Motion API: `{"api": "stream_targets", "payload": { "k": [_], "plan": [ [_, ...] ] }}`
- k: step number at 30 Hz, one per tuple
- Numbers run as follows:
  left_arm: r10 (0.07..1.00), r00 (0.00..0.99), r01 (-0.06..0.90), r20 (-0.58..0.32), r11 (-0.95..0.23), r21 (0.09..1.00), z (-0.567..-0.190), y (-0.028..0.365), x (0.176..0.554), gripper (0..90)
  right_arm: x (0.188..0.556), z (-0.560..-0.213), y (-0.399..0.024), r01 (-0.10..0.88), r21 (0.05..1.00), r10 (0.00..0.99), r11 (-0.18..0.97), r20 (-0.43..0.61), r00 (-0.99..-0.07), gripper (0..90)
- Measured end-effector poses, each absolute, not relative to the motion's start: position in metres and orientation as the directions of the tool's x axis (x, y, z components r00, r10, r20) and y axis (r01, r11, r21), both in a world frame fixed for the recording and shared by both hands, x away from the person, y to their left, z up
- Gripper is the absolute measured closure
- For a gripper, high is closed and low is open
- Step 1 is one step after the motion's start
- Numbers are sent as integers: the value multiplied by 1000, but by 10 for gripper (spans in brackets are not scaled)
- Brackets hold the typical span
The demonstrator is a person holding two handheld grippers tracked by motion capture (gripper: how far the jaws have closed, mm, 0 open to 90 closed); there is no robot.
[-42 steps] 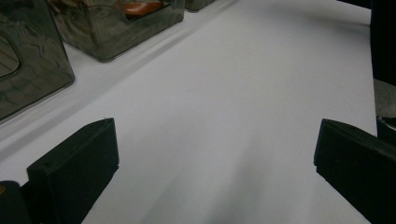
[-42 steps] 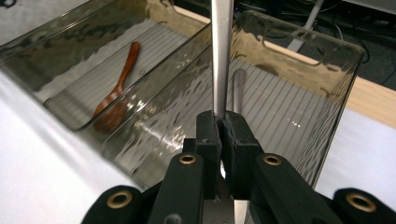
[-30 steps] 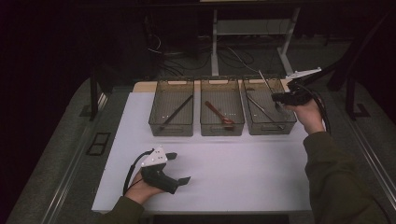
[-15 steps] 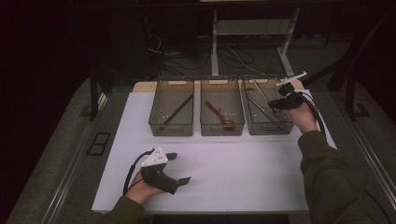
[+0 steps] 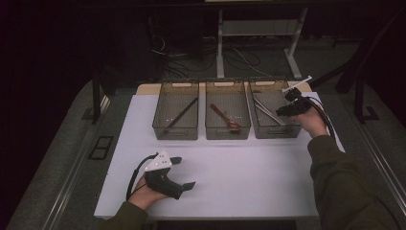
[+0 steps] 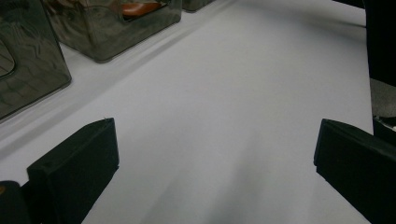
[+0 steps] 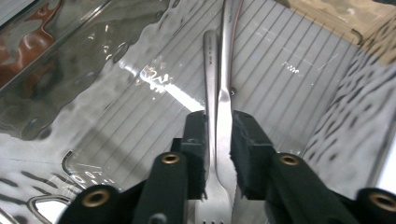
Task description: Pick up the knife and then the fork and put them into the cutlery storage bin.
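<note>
Fork [image 7: 223, 140] lies flat on the ribbed floor of the right-hand bin [image 5: 258, 129], tines toward the gripper camera, handle running away from it. A second steel utensil [image 7: 211, 70] lies right alongside, touching or nearly so; can't tell which kind. Right gripper [image 7: 218, 154] is down inside that bin, jaws straddling the fork's neck. They've just been opening: slight gap either side of the fork, pads not pressing on it. In the high view the right gripper [image 5: 293, 106] sits over the bin's right wall, near the table's far right corner.

Middle bin [image 5: 228, 132] holds a reddish-brown spoon [image 5: 224, 115]; left bin [image 5: 175, 132] holds a dark stick-like utensil [image 5: 181, 115]. All three bins sit in a row along the far edge of the white table [image 5: 249, 172].

Left gripper [image 5: 178, 173] rests near the front left of the table, jaws spread wide, nothing between them.
</note>
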State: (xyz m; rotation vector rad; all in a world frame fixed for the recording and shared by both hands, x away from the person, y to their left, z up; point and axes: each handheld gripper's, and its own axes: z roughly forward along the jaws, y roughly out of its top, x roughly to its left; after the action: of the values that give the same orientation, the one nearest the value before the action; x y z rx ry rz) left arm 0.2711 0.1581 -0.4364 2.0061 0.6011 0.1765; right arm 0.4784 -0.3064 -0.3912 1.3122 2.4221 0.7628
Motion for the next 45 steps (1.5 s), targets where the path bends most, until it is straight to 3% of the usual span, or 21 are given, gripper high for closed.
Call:
{"api": "stream_targets", "payload": {
  "k": [7, 11, 17, 22, 45],
  "plan": [
    [484, 866, 340, -126, -383, 859, -437, 158, 271, 0, 474, -384, -315, 682, 626, 852, 378, 53, -520, 507],
    [486, 864, 342, -129, -379, 860, -436, 159, 272, 0, 469, -380, -321, 681, 659, 855, 319, 111, -507, 441],
    [488, 863, 343, -129, -380, 859, -436, 159, 272, 0, 459, -375, -326, 646, 708, 858, 285, 112, -502, 342],
    [489, 862, 347, -135, -374, 860, -436, 160, 273, 0, 449, -372, -324, 621, 727, 872, 294, 62, -486, 307],
    [497, 858, 347, -130, -374, 860, -436, 161, 273, 0, 397, -365, -323, 510, 827, 814, 238, 116, -569, 218]
  ]
}}
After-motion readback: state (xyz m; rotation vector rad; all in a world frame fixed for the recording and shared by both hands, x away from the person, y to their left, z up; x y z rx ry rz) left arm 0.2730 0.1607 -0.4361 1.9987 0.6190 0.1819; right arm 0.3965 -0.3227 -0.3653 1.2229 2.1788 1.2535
